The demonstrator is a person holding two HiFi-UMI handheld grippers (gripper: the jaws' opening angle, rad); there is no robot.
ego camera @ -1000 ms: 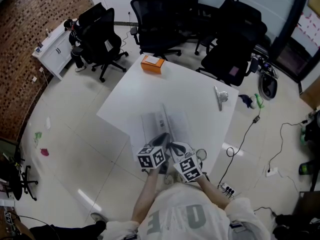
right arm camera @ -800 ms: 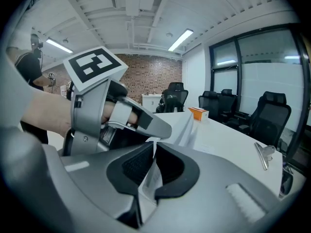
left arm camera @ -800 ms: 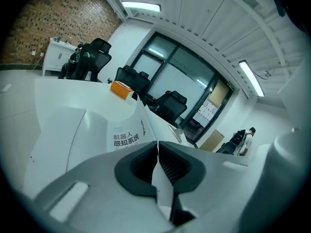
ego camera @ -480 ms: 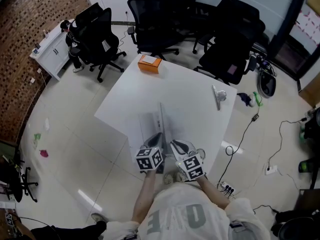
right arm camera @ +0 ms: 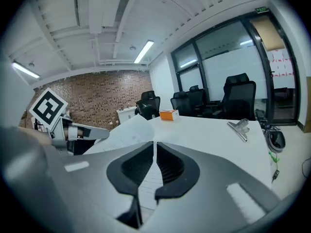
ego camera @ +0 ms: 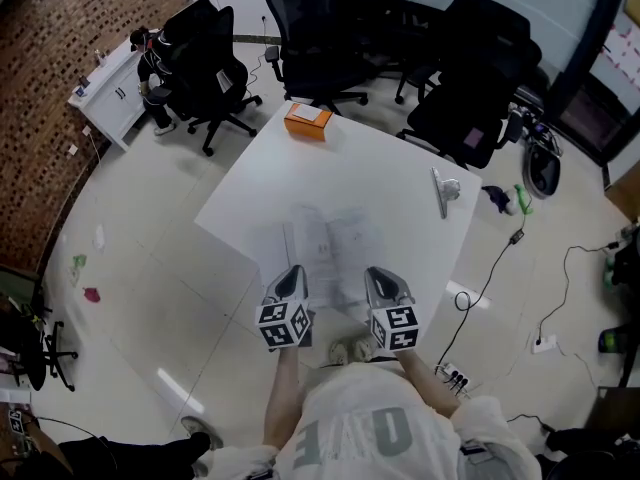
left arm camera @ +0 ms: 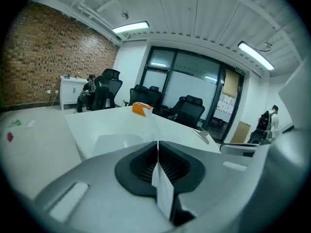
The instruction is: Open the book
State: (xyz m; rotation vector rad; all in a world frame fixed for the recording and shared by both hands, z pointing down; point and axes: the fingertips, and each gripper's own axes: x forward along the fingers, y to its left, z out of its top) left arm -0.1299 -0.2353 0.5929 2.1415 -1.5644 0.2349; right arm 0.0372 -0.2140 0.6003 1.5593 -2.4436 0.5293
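Looking down, you have the book (ego camera: 330, 246) lying open at the near edge of the white desk (ego camera: 385, 168), between your two grippers. Your left gripper (ego camera: 291, 271) is at the book's near left corner, its jaws closed on the edge of a thin white page (left arm camera: 163, 188). Your right gripper (ego camera: 379, 273) is at the near right corner. Its jaws have just been closing and stand a slit apart, with printed paper showing through the gap and nothing pinched. An orange box (ego camera: 306, 121) sits at the desk's far edge.
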